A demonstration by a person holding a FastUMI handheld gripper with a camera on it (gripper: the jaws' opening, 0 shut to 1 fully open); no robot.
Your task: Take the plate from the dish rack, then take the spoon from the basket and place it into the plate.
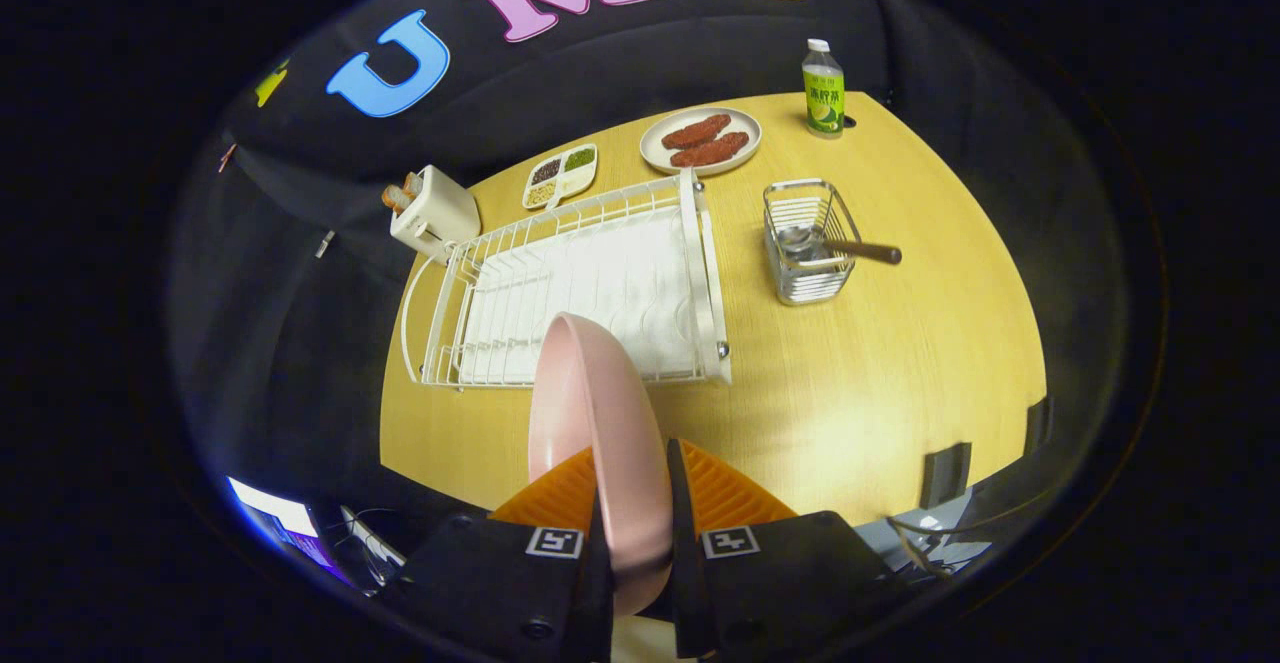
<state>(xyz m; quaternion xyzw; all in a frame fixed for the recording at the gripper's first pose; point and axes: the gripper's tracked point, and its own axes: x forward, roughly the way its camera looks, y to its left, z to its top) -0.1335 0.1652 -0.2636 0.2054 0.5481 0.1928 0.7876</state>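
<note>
My gripper [632, 483] is shut on the rim of a pink plate [590, 413], which stands on edge between the fingers, lifted above the table. Beyond it lies the white wire dish rack [700, 273] with a white mat inside and no dishes in it. To the right of the rack stands a small wire basket [808, 243]. A spoon [835, 246] rests in it, its metal bowl inside and its brown handle sticking out over the right rim.
On the yellow wooden table [900, 363], behind the rack, are a plate of brown food [701, 140], a divided tray of grains [561, 176], a toaster [432, 213] and a green bottle [823, 90]. Bare table lies right of the rack and in front of the basket.
</note>
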